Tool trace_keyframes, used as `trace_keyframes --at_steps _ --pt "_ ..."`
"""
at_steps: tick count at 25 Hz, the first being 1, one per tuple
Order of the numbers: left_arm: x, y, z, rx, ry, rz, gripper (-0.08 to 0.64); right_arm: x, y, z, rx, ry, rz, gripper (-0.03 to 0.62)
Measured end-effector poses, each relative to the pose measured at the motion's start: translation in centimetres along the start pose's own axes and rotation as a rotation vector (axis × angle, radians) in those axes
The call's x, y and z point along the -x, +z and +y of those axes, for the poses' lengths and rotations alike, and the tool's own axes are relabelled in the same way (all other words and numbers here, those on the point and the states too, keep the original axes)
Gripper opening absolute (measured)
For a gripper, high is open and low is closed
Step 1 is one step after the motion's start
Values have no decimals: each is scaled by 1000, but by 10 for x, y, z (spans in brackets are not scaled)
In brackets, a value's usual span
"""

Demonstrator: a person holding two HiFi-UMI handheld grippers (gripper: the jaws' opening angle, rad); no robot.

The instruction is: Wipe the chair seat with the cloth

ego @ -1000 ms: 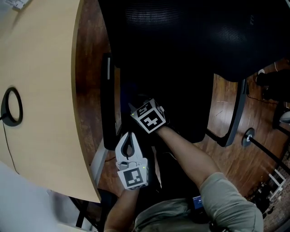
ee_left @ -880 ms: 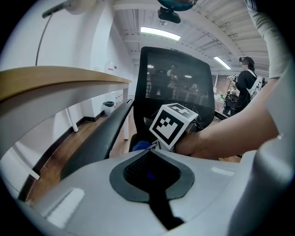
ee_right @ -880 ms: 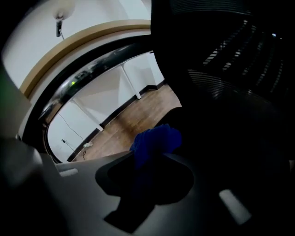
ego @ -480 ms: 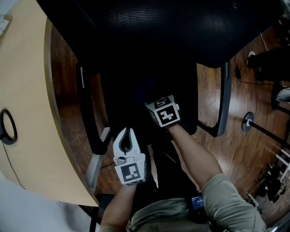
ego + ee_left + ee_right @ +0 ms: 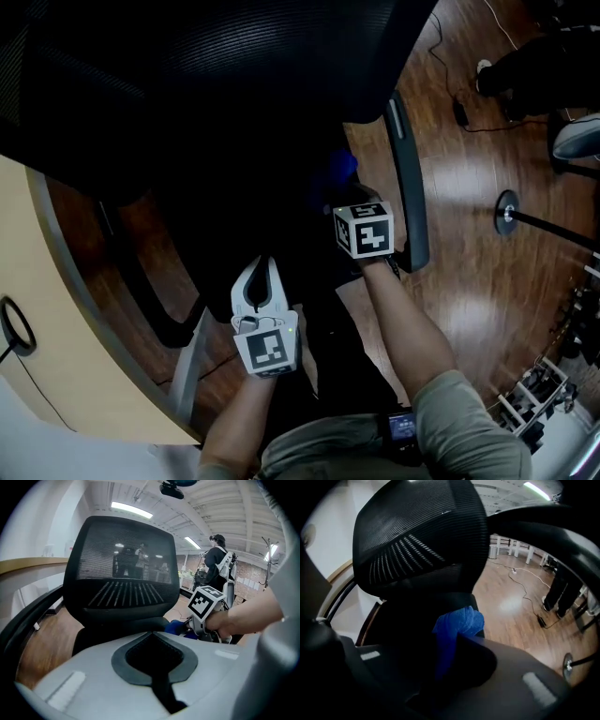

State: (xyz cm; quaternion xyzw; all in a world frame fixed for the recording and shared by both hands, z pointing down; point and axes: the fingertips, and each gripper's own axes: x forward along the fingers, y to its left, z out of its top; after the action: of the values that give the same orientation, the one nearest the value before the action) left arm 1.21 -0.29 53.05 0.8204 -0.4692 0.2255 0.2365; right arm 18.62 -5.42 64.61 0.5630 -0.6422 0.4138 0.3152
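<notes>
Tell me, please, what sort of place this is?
Most likely an office or lab workspace: a black mesh office chair, a curved pale wooden desk beside it, and long strip lights on the ceiling over a wooden floor.

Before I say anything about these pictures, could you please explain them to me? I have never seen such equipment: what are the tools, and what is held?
There is no robot here. A person holds a hand tool, a gripper, in each hand; each has two fingers that close like tongs and a cube with square markers. The head view comes from a camera on the person's head, looking down. The two gripper views come from cameras riding on the tools, looking along their fingers. Below are a black chair seat and its mesh backrest, on a wooden floor beside a pale desk. The right gripper has its fingers shut on a blue cloth, near the seat's edge by an armrest. The left gripper is shut and empty.
</notes>
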Motion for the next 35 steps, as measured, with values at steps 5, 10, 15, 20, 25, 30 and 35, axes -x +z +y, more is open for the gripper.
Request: trace_keyframes --at_steps 5,10,15,20,25,30,35 --pt "-19 -9 -27 -37 -63 7 5 6 -32 -34 -84 -86 11 92" --pt "-23 -13 -41 -49 -77 22 5 0 -58 -46 -99 -114 69 92" --pt "-18 -28 -28 -38 -34 43 5 3 -51 -45 -75 -137 59 92" --pt "10 -37 8 12 47 51 5 13 -9 21 62 -50 -28 94" --pt "46 -55 52 53 122 64 5 9 4 151 254 216 -84 95" --pt "84 -72 96 90 178 76 5 -1 -10 268 404 406 -57 98" --pt "119 -96 108 96 155 98 5 -9 -47 353 506 549 -5 97"
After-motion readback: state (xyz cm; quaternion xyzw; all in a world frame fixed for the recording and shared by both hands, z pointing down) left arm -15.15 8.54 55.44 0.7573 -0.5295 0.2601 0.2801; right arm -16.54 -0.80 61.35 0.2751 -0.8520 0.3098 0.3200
